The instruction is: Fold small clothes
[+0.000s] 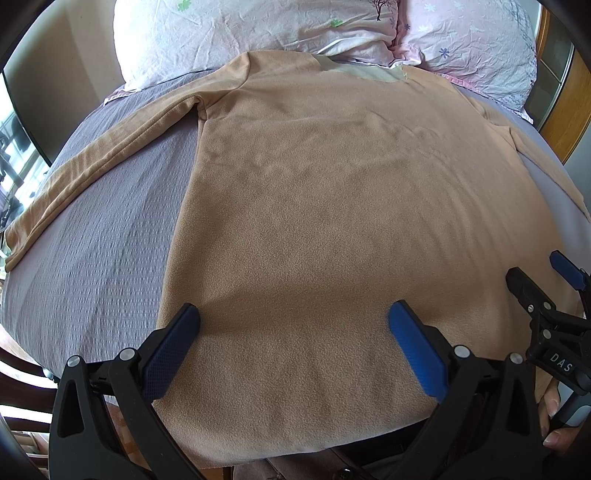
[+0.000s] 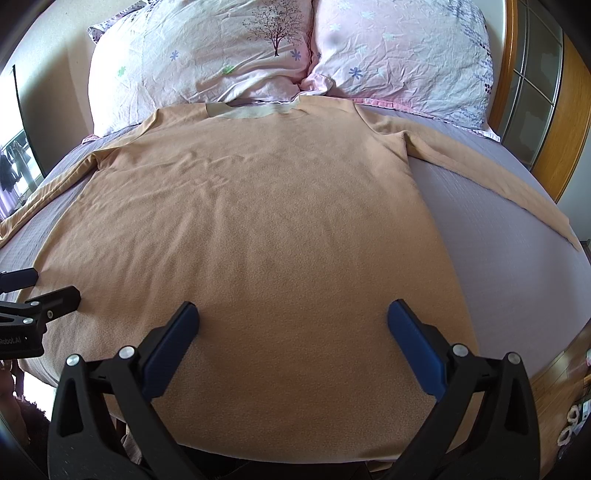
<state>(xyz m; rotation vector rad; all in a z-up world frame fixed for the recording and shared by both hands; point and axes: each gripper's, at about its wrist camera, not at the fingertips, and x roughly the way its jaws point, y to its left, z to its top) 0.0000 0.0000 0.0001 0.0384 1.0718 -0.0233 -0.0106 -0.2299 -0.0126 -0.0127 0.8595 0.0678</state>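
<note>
Folding hasn't begun yet: the shirt (image 1: pixel 314 206) lies spread flat on the bed (image 1: pixel 110 236), collar up at twelve o'clock against the pillows (image 1: pixel 258 26), hem down at six. Over at nine o'clock, the left sleeve (image 1: pixel 92 158) runs out long across the grey sheet. The left gripper (image 1: pixel 293 317) hovers over the hem, jaws wide, holding nothing. The right gripper (image 2: pixel 293 317) mirrors it, jaws just as wide and empty above the hem. Out at three o'clock the right sleeve (image 2: pixel 498 177) stretches away. Next move, I'd judge: pinch a sleeve or side edge and bring it across. Fabric looks soft, fleecy, tan, barely wrinkled.
</note>
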